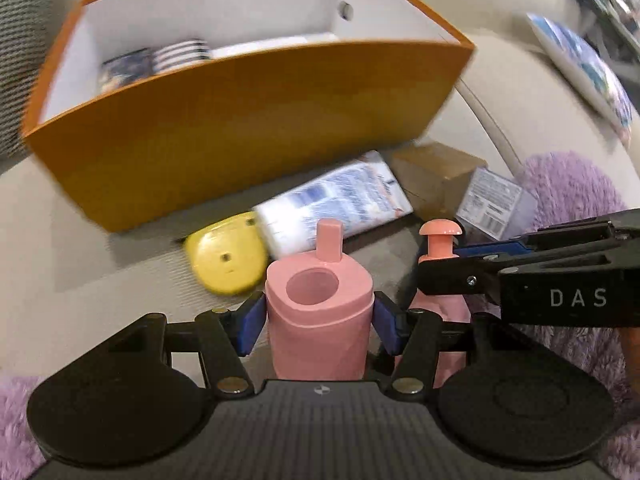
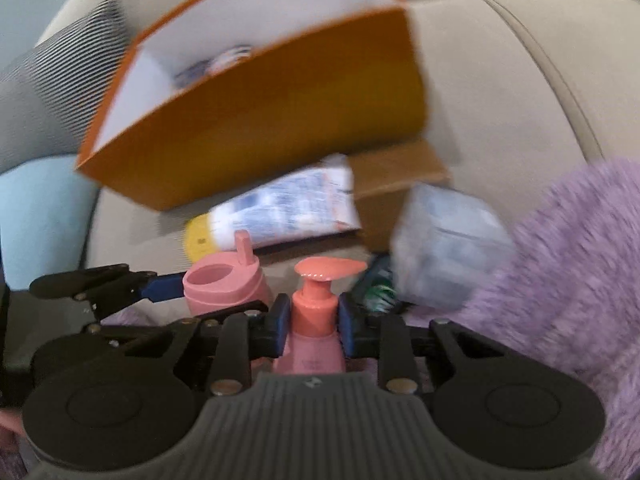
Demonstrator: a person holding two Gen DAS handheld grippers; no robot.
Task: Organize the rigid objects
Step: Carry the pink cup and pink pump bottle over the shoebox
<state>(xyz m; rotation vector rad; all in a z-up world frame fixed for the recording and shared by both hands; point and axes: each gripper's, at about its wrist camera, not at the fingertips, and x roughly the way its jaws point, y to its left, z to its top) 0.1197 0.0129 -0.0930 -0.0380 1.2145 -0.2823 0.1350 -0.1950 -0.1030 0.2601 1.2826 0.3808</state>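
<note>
My left gripper (image 1: 319,320) is shut on a pink flip-cap bottle (image 1: 318,312), held upright, cap lid open; the bottle also shows in the right wrist view (image 2: 224,286). My right gripper (image 2: 313,326) is shut on the neck of a pink pump bottle (image 2: 314,336), which also shows in the left wrist view (image 1: 438,248). An orange box (image 1: 248,120) with a white inside stands ahead on the beige sofa, with several items in it; it also shows in the right wrist view (image 2: 260,120).
In front of the box lie a yellow rounded object (image 1: 226,258), a white-and-blue packet (image 1: 336,204), a brown carton (image 1: 436,176) and a clear labelled box (image 1: 494,204). A purple fluffy cushion (image 2: 572,260) is at the right, a striped grey cushion (image 2: 52,96) at the left.
</note>
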